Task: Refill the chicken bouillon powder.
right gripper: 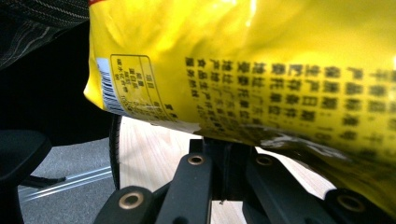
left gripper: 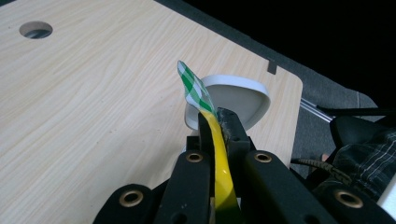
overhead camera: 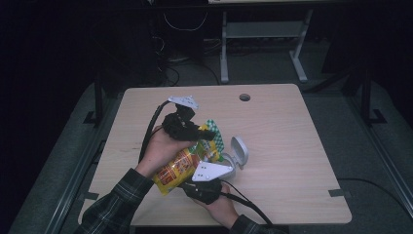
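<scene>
Pinching a shiny, crinkly yellow snack bag (overhead camera: 182, 165) mid-frame, both grippers (left gripper: 217, 122) (right gripper: 224, 144) squeeze it above a round white lidded tub (overhead camera: 237, 155).

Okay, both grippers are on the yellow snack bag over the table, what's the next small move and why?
Probably pull the left gripper and right gripper gently apart: each is shut on the yellow snack bag, one at the checkered top edge, and the bag looks sealed.

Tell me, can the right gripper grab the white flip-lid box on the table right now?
Probably not yet. The right gripper is shut on the yellow snack bag, as is the left gripper, so its jaws are busy. The white box sits close beside it, open and unblocked.
</scene>
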Demonstrator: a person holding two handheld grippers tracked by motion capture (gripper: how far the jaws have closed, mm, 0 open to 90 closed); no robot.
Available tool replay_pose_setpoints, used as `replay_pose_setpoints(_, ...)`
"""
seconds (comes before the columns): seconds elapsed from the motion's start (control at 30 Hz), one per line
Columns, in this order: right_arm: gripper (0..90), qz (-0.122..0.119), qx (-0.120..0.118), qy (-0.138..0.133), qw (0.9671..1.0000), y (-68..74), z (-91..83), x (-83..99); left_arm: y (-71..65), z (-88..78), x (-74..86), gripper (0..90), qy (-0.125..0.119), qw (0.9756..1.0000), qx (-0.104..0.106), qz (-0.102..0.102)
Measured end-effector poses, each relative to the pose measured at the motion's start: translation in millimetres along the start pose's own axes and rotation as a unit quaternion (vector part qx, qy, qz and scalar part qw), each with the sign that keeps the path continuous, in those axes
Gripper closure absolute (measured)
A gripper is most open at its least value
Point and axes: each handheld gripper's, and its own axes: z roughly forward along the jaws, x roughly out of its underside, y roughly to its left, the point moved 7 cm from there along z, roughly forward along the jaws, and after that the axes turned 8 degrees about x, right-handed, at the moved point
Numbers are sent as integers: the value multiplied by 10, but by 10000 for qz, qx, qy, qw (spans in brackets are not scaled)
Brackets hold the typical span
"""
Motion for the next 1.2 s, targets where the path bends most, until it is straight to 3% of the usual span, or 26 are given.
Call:
replay_pose_setpoints(0.7, 900, 8, -38, 3, 10000, 10, -4, 5, 66, 139, -17, 900, 424, 9991, -37, -47)
replay_pose_setpoints(0.77, 900, 11, -40, 3, 10000, 12, -3, 6, 64, 155, -14, 900, 407, 9990, -19, -165)
replay_pose_setpoints(1.2, 900, 51, -70, -8, 10000, 22, 8, 14, 114, 198, 1, 900, 565, 9980, -40, -266)
